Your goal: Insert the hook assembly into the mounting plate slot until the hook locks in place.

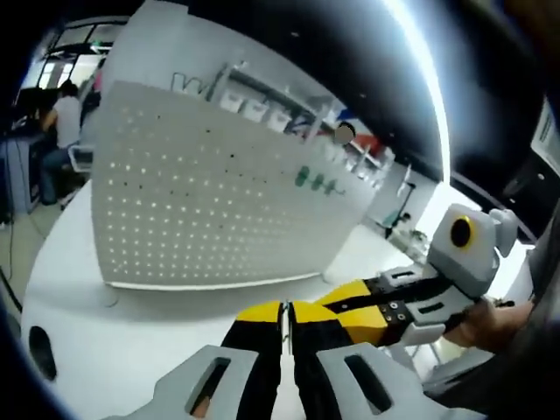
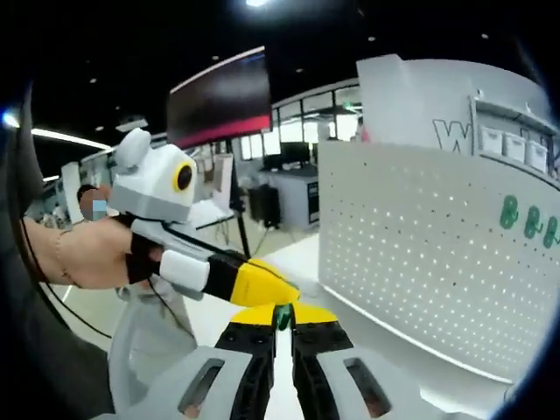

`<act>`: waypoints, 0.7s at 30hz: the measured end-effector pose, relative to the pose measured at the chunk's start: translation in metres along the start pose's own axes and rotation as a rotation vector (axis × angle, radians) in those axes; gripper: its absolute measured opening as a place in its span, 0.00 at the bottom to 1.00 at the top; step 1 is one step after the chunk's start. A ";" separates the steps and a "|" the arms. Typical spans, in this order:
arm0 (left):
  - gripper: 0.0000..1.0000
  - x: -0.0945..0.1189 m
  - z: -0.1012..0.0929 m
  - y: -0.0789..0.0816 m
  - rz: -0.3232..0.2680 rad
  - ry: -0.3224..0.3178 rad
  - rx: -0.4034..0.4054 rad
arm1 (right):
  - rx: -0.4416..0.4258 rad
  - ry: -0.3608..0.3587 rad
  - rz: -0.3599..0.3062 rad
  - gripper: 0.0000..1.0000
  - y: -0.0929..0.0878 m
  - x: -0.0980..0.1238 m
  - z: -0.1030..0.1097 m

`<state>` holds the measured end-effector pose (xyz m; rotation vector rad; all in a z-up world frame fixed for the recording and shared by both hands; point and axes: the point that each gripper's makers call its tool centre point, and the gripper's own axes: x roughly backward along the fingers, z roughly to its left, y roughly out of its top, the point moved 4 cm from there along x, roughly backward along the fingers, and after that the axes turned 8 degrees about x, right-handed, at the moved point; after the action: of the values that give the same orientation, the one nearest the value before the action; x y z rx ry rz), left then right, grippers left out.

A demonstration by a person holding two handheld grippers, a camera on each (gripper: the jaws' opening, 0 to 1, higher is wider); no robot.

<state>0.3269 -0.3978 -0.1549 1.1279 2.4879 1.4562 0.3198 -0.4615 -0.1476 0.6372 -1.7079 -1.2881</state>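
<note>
In the left gripper view, the left gripper [image 1: 286, 317] has its yellow-tipped jaws pressed together with nothing visible between them; the right gripper [image 1: 337, 302] comes in from the right and its tips meet the left one's. Beyond them the white pegboard [image 1: 210, 197], the mounting plate, stands upright near the far edge of the white table [image 1: 131, 350], with three green hooks [image 1: 317, 182] hanging toward its upper right. In the right gripper view, the right gripper [image 2: 282, 317] is clamped on a small green hook piece [image 2: 282, 318], the left gripper [image 2: 262, 284] touching it from the left; the pegboard lies ahead and to the right, so the right hand looks better placed to push in. A large "W" [image 2: 451, 133] is legible on the wall behind.
</note>
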 end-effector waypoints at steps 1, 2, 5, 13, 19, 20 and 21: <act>0.01 0.000 0.000 0.000 -0.002 0.000 0.000 | 0.003 0.000 -0.001 0.03 0.000 0.000 0.000; 0.01 0.000 0.000 0.001 -0.009 -0.001 0.003 | 0.005 -0.003 -0.004 0.03 0.002 0.000 0.000; 0.01 0.000 0.000 0.001 -0.017 0.006 0.007 | 0.014 -0.001 -0.004 0.03 0.001 0.000 0.000; 0.01 0.003 -0.001 -0.001 -0.020 0.018 0.015 | 0.005 0.021 -0.015 0.03 0.001 0.001 0.003; 0.01 0.006 -0.001 -0.001 -0.029 0.018 0.020 | 0.013 0.040 -0.036 0.02 0.002 0.002 0.004; 0.01 0.007 -0.002 0.000 -0.032 0.017 0.015 | -0.003 0.047 -0.041 0.02 0.002 0.002 0.005; 0.01 0.008 -0.002 0.000 -0.033 0.016 0.011 | -0.040 0.054 -0.042 0.01 0.002 0.002 0.005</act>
<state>0.3203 -0.3949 -0.1513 1.0756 2.5157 1.4510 0.3146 -0.4604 -0.1456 0.6819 -1.6287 -1.3193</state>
